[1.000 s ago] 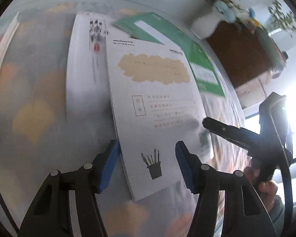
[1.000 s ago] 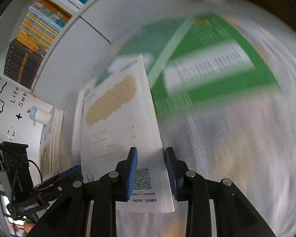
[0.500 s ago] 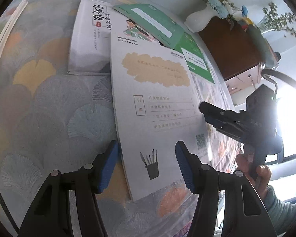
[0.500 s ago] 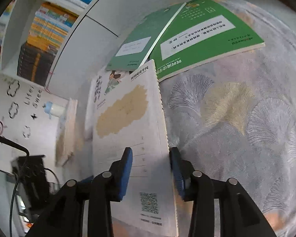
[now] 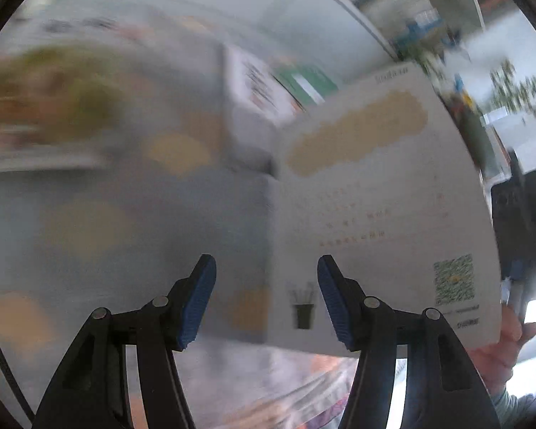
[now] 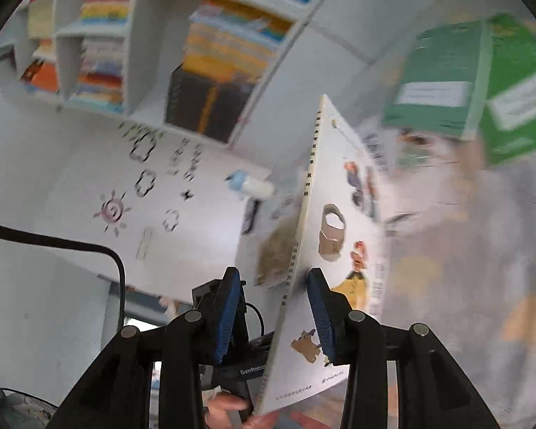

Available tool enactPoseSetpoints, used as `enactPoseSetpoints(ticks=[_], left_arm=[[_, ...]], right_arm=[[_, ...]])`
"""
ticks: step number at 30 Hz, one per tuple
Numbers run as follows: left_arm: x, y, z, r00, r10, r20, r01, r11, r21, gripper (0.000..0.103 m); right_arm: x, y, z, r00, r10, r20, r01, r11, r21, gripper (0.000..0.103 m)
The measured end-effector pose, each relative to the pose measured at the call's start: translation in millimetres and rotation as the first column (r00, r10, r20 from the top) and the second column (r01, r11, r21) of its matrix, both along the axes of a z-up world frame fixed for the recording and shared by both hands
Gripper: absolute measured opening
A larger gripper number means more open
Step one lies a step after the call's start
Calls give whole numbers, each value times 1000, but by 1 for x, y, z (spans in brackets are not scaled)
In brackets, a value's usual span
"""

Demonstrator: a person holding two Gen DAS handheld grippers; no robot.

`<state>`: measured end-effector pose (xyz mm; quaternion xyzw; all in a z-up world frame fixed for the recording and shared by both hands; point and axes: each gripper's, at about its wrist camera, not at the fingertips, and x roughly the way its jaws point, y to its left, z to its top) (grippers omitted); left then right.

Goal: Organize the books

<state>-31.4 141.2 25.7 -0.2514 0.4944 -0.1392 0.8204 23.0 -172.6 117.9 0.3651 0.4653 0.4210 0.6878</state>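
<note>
A thin white book [image 5: 375, 196] with a tan patch on its back is tilted up off the table. In the right wrist view the white book [image 6: 343, 196] stands edge-on between the fingers of my right gripper [image 6: 273, 314]. Its illustrated cover leans on the right pad [image 6: 323, 314], and a gap separates its spine from the left pad [image 6: 228, 314]. My left gripper [image 5: 266, 300] is open, and the book's lower left corner sits behind its right pad without being pressed. Two green books [image 6: 446, 82] lie flat further back.
A leaf-patterned cloth [image 5: 89, 221] covers the table. Another white book [image 5: 253, 85] lies beside the green ones. Shelves packed with books [image 6: 214, 53] rise behind a white wall panel with drawn clouds. A hand [image 6: 228, 404] shows below the right gripper's fingers.
The white book went from lying flat to standing tilted on its edge. My right gripper rose and pitched up with wider jaws. The left gripper swung so the book sits to its right.
</note>
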Motion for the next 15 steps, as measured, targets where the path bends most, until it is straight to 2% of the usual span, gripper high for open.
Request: enactPoseSetpoints(ticks=[4,7,8,11,13,15], left_arm=[[-25,62,24,982,182,50,-185,980,67,56],[-38,93,27,970,239,49,-243,966,91,55],[-40,99,26,966,254,43,-257,961,104,55],[-39,105,17,967,252,20,-253,963,90,55],[-36,100,5,973,230,-9,-228,971,77,55],[-27,93,-5,975,220,-37,-218,974,69,55]], right_arm=[[2,65,-2,993,117,-1,-117,993,-21,39],[-7,99,-12,981,193,-15,-193,979,-58,39],[-11,105,-15,978,208,-16,-209,975,-77,40],[-22,114,-28,976,217,-28,-218,958,-187,59],[-27,109,-40,977,208,-49,-213,951,-225,60],[-28,101,-51,985,162,-60,-172,937,-304,60]])
